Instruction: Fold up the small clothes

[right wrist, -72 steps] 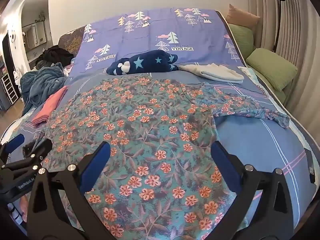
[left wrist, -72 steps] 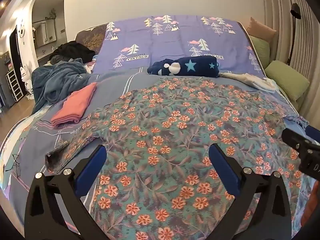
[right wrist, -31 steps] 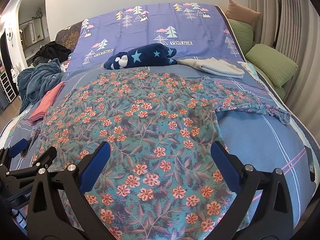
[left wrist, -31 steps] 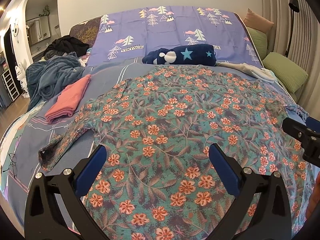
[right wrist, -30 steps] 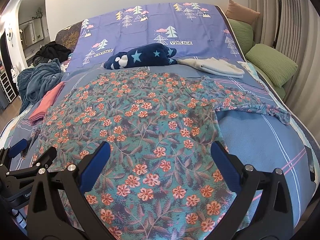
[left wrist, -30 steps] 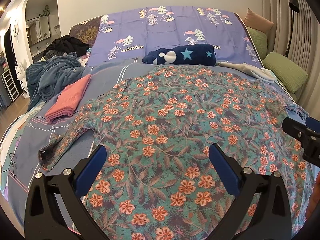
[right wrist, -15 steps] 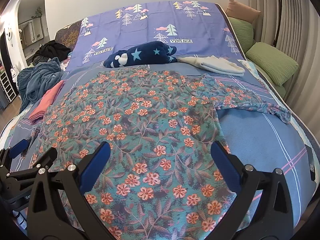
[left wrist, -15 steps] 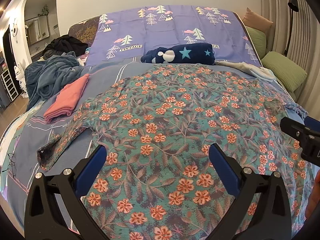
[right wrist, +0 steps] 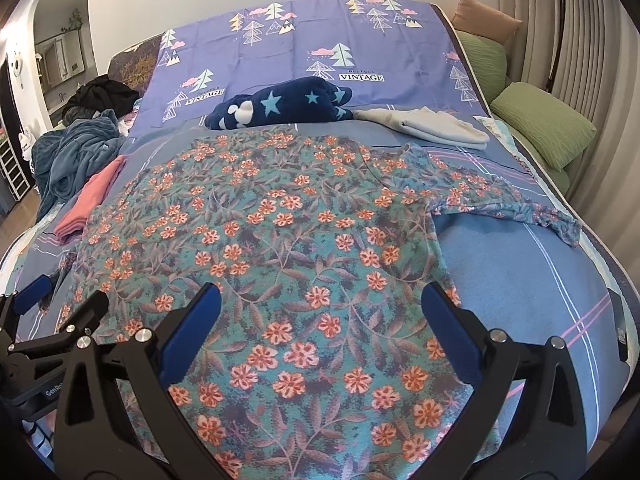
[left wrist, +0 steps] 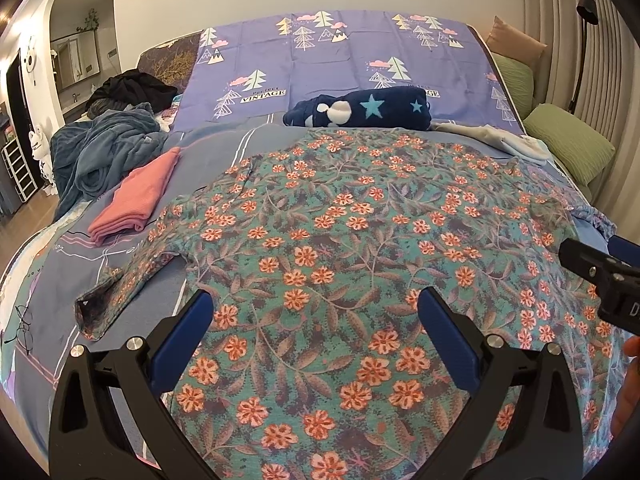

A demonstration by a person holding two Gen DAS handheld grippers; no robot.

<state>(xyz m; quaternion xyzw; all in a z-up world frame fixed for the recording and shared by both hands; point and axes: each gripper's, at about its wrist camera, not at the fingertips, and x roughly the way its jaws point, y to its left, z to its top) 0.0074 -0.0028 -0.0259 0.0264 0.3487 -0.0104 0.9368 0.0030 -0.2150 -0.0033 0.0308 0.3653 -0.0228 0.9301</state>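
Floral shirt (right wrist: 280, 220), right sleeve (right wrist: 520, 208) only right-view

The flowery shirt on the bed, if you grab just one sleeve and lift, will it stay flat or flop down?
Probably flop. The flowery shirt lies limp over the bed, following its curve, so it looks soft. Its right sleeve already wrinkles and twists, so the rest would likely dangle. It looks thin, so probably light.

A spread shirt (left wrist: 360, 248) lies on the bed (right wrist: 516, 280) directly beneath and ahead of both pairs of jaws. Beyond it sits a rolled blanket (left wrist: 360, 112). A folded cloth (left wrist: 136, 196) lies ahead-left, a folded garment (right wrist: 432, 126) ahead-right, with 2 pillows (right wrist: 540, 120) farther right.
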